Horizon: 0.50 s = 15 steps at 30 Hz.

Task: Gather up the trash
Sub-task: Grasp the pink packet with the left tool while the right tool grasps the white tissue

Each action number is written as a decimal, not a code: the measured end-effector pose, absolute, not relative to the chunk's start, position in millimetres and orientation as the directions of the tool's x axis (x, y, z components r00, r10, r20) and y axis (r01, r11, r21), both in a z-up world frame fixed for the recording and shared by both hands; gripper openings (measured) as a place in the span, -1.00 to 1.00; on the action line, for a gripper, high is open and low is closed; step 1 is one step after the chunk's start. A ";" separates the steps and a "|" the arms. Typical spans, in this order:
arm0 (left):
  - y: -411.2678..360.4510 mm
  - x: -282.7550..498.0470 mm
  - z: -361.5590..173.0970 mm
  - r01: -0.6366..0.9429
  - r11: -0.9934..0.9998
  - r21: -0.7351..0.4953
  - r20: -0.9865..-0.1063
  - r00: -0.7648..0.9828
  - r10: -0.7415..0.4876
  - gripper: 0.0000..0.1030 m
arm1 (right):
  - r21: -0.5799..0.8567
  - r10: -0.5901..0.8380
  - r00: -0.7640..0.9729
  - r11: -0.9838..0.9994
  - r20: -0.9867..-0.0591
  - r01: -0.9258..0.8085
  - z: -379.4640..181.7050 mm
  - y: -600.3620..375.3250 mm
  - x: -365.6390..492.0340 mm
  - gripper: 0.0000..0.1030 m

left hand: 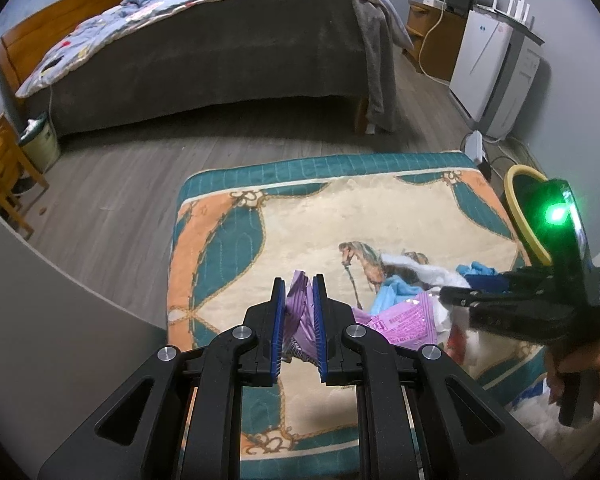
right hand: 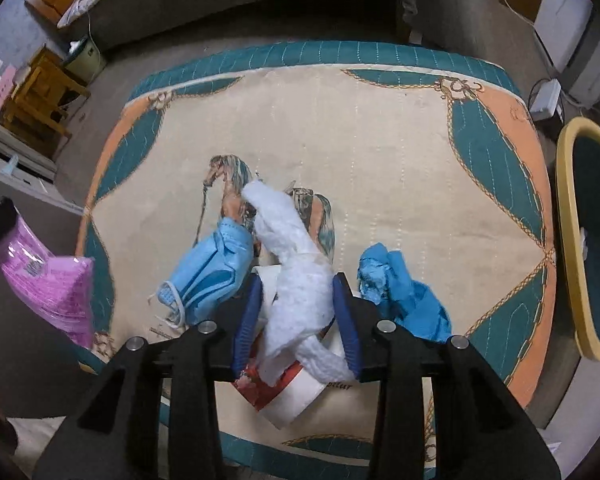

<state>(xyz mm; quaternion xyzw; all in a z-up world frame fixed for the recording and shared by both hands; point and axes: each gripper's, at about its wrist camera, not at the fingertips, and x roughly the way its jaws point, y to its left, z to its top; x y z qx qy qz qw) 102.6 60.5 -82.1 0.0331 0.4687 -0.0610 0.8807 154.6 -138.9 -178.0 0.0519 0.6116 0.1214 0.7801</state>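
The left gripper point(left hand: 298, 322) is nearly closed on a purple wrapper point(left hand: 298, 312), pinched upright between its pads and lifted off the rug point(left hand: 300, 216), presumably ready to carry to the bin point(right hand: 592, 236) at the rug's right edge. The right gripper point(right hand: 296, 312) stands partly open around a white tissue point(right hand: 296, 276); whether the pads actually grip it I cannot tell. A blue mask point(right hand: 212, 272) lies just left of it, a blue glove point(right hand: 404, 300) just right. A red-and-white packet point(right hand: 284, 392) beneath is mostly hidden, its print unreadable. The bin's inside is dark.
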 end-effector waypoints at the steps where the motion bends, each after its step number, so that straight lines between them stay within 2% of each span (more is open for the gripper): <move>1: 60.6 102.9 -82.1 0.139 0.990 0.001 -0.829 0.554 -0.076 -0.72 | 0.261 0.279 0.222 0.959 -0.934 -0.107 -176.4 -141.9 154.7 -0.29; 4: 60.4 102.6 -82.4 0.139 0.990 0.000 -0.830 0.553 -0.078 -0.72 | 0.274 0.291 0.219 0.956 -0.931 -0.104 -175.1 -142.1 155.6 -0.29; 7: 58.6 103.4 -82.3 0.144 0.990 0.002 -0.831 0.550 -0.078 -0.72 | 0.222 0.243 0.190 0.967 -0.951 -0.122 -184.3 -138.5 154.6 -0.29; 8: 57.8 103.9 -82.1 0.146 0.989 0.003 -0.832 0.550 -0.079 -0.72 | 0.223 0.244 0.192 0.967 -0.951 -0.125 -185.6 -139.0 154.2 -0.33; 10: 57.2 104.4 -82.0 0.150 0.989 0.003 -0.832 0.549 -0.081 -0.72 | 0.224 0.247 0.195 0.966 -0.949 -0.132 -182.0 -138.8 155.5 -0.60; 15: 54.6 104.5 -77.3 0.151 0.988 0.007 -0.822 0.564 -0.081 -0.72 | 0.198 0.234 0.266 0.968 -0.935 -0.156 -155.0 -140.6 156.7 -0.69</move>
